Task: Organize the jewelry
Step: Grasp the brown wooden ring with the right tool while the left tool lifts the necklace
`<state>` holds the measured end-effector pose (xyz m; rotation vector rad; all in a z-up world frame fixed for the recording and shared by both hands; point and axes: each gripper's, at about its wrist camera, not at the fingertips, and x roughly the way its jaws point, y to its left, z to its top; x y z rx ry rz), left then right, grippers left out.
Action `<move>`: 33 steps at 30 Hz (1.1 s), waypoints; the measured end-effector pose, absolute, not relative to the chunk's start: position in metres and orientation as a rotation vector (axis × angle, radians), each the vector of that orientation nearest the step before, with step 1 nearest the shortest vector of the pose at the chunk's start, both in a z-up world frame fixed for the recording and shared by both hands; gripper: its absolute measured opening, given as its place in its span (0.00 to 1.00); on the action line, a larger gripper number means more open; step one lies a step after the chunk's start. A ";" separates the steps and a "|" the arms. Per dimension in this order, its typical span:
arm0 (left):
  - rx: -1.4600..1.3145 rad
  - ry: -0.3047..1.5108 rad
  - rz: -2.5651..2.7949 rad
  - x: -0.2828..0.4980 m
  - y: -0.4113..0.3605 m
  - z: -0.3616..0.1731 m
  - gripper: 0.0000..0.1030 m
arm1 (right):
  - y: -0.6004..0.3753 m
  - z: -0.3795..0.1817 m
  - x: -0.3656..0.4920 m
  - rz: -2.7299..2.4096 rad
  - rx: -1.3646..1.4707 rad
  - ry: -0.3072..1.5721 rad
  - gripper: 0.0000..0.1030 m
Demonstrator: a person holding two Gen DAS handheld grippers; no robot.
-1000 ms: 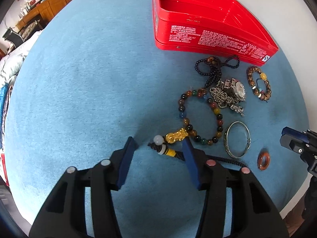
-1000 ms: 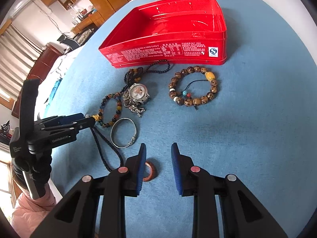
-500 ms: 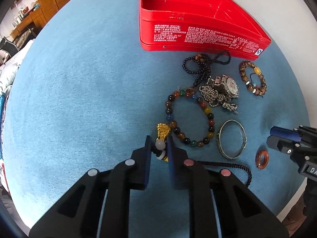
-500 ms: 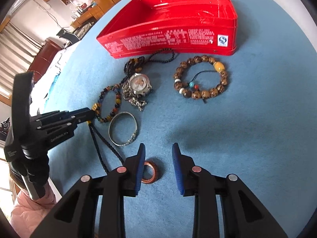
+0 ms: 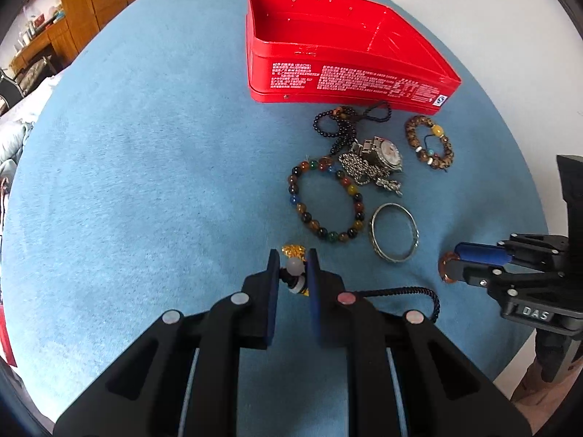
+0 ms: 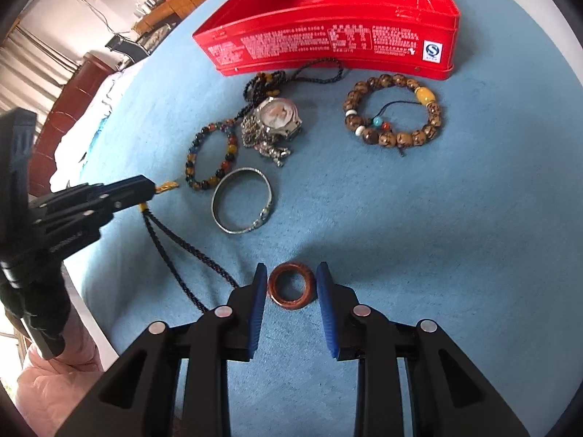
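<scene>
The left tongs (image 5: 293,267) have gone from spread to pinching the corded pendant (image 5: 294,266) by its white bead. The right tongs (image 6: 291,284), spread, have moved up to straddle the brown ring (image 6: 290,284) on the blue worktop (image 6: 437,218).

Bare cloth (image 5: 145,182) left of jewelry (image 5: 364,167)
</scene>
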<state>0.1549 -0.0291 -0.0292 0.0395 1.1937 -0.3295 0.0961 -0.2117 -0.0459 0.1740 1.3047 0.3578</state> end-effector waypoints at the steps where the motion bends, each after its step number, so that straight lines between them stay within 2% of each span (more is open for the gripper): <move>1: 0.039 1.192 -0.330 0.154 -0.029 -0.030 0.13 | -0.211 -0.046 0.096 0.356 0.168 1.305 0.30; 15: 0.036 1.189 -0.347 0.144 -0.026 -0.035 0.13 | -0.193 -0.046 0.088 0.282 0.047 1.268 0.30; 33: 0.056 1.131 -0.336 0.136 -0.033 -0.018 0.13 | -0.222 -0.008 0.083 0.276 0.147 1.175 0.30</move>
